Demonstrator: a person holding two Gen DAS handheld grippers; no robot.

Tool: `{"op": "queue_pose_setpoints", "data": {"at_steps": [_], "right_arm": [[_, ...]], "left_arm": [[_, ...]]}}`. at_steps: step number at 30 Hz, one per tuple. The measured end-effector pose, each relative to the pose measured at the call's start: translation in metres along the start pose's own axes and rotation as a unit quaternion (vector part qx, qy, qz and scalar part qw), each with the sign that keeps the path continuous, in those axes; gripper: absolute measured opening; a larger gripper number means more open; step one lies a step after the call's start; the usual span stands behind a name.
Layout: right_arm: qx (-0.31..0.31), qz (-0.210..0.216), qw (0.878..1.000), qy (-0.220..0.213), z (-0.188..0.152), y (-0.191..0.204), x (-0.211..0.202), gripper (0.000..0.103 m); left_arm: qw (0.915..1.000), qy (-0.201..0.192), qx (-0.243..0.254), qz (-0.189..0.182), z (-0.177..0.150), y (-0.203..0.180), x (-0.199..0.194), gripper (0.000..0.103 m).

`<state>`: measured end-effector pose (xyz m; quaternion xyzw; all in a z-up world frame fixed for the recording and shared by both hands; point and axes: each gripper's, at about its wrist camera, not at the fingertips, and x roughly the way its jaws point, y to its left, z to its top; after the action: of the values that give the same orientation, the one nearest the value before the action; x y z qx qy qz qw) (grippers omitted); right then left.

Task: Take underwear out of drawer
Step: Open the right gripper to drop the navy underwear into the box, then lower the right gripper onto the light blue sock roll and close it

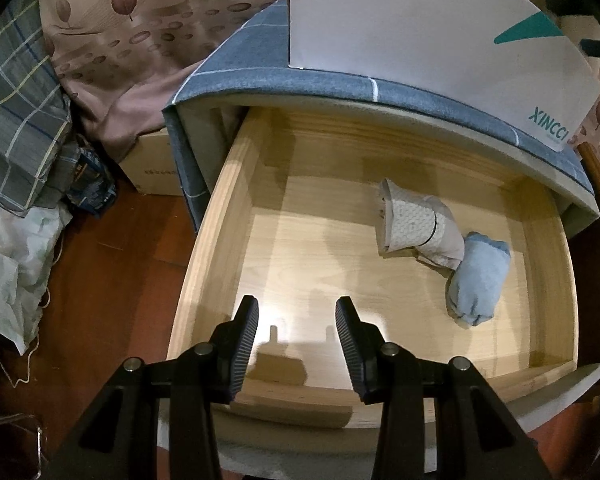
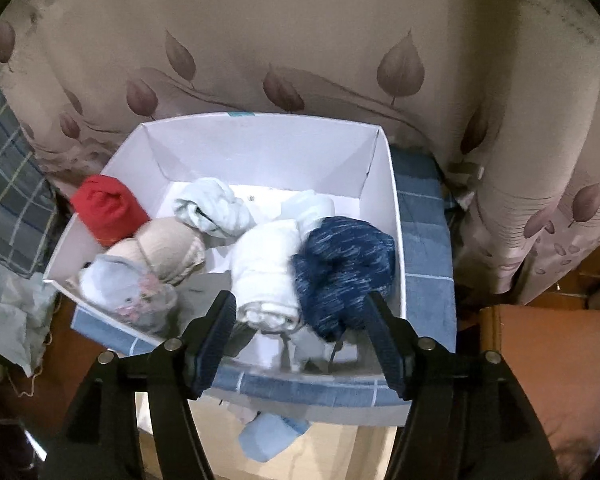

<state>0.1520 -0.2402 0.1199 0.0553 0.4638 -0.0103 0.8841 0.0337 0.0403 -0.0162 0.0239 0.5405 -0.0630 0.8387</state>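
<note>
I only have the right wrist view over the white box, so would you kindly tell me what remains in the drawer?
Observer: Two rolled pieces remain in the wooden drawer: a grey patterned roll and a light blue roll.
Operator: Thank you, are they apart?
Observer: No, they touch, lying towards the drawer's right side.
Operator: And where is the left gripper?
Observer: The left gripper hangs open and empty over the drawer's front edge, short of both rolls.
</note>
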Motion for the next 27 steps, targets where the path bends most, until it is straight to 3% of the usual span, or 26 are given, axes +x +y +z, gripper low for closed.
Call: {"op": "queue_pose_setpoints", "data": {"at_steps": [9,14,20,27], "right_arm": [[0.002,0.034,0.999,-0.012,-0.025,0.002,-0.045,0.066],[-0.020,0.048,0.999,0.017,-0.059,0.009,-0.049,0.066],[-0.043,0.041,0.994,0.090,-0.113,0.020,-0.011,0.066],[0.012,0.042,0.984,0.172,-0.160,0.023,0.067,0.066]], "left_arm": [[0.9999,0.003,-0.003,0.014,0.000,0.001,0.001,0.041],[0.9997,0.002,-0.013,0.020,-0.001,0.004,-0.001,0.041],[0.9995,-0.001,-0.022,0.024,-0.002,0.008,-0.003,0.041],[0.9994,0.001,-0.028,0.018,-0.001,0.013,-0.003,0.041]]}}
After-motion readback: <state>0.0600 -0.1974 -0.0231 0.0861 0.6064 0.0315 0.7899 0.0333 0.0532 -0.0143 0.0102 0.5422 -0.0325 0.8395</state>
